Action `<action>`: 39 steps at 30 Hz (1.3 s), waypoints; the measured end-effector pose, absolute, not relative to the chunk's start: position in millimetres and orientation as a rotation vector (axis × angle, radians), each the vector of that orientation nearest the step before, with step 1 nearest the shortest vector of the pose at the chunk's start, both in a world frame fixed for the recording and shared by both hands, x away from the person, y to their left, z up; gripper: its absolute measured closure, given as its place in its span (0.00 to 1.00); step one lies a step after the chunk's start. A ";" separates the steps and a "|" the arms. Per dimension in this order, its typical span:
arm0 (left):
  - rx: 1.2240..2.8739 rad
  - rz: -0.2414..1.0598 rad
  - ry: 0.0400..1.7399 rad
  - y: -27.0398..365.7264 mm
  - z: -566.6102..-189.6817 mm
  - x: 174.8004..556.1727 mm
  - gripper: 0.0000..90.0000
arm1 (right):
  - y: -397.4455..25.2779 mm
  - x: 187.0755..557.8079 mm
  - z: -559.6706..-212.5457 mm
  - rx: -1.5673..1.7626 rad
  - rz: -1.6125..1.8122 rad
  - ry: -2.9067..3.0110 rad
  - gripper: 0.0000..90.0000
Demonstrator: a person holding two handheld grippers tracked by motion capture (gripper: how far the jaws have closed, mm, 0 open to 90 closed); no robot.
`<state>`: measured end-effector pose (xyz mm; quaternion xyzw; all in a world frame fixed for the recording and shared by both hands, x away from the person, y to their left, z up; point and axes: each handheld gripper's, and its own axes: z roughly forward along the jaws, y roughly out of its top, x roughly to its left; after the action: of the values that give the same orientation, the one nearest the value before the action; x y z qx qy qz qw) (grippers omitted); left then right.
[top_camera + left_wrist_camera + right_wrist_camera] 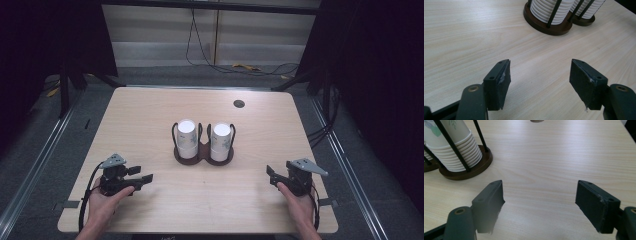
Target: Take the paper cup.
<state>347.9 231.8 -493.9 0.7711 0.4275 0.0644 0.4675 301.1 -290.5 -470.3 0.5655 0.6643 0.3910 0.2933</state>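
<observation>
- Two hands are coming in low at the near edge of the pale wooden table (150,115), each one gripping a black two-jaw tool.
- Left gripper (142,179) is sitting at the near left, jaws spread wide and holding nothing; its own camera is showing bare wood between them.
- Right gripper (270,175) is resting at the near right, jaws likewise gaping wide and holding nothing.
- Out in the middle, well apart from both tools, the dark brown double-ring cup holder with black wire uprights (203,156) is standing upright.
- Two stacks of white paper cups are sitting upside down in it: left stack (187,139), right stack (220,142).
- Beyond them, a small round dark grommet (239,103) is showing near the far edge.
</observation>
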 end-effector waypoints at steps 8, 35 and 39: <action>1.897 0.162 1.045 227.7 -492.3 348.9 0.34 | -292.1 301.0 -470.2 1.534 1.068 1.801 0.25; 1.838 0.161 0.970 207.2 -464.4 360.1 0.19 | -277.7 297.2 -467.5 1.468 1.128 1.899 0.24; 1.830 0.156 0.960 205.9 -461.2 364.1 0.19 | -276.2 296.7 -466.9 1.461 1.133 1.909 0.24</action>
<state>364.1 205.9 -461.2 0.7599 0.3987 0.0649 0.5093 296.7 -276.2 -466.9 0.5337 0.6973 0.4140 0.2398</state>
